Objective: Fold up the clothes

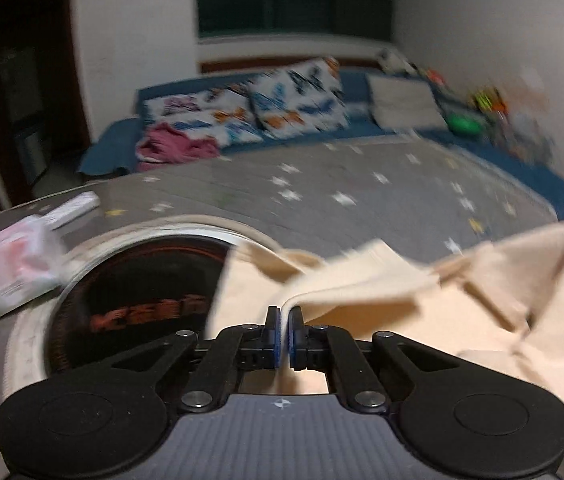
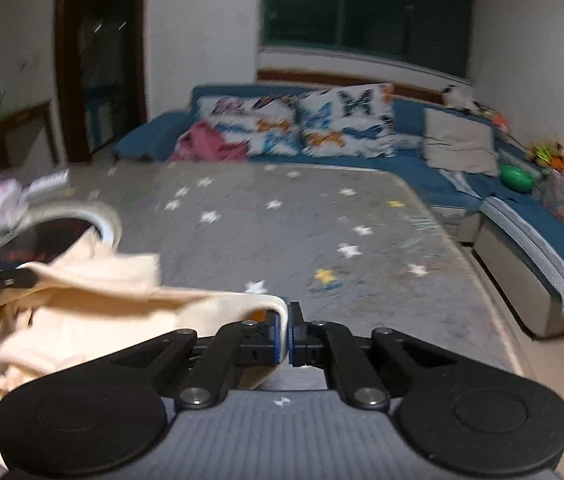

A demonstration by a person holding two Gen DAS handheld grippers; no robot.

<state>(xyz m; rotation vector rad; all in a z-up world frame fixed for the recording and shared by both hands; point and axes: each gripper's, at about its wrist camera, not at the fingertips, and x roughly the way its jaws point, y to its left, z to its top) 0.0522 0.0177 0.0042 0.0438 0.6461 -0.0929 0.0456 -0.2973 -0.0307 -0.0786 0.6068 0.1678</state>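
Note:
A cream-coloured garment hangs stretched between my two grippers above a grey star-patterned mat. My left gripper is shut on one edge of the garment. My right gripper is shut on the other edge of the garment, which spreads to its left. The tip of the left gripper shows at the far left of the right wrist view. The cloth sags in folds between the two holds.
A round white-rimmed dark basket sits under the garment on the left. A pale plastic packet lies beside it. A blue sofa with butterfly cushions and a pink cloth runs along the back and right.

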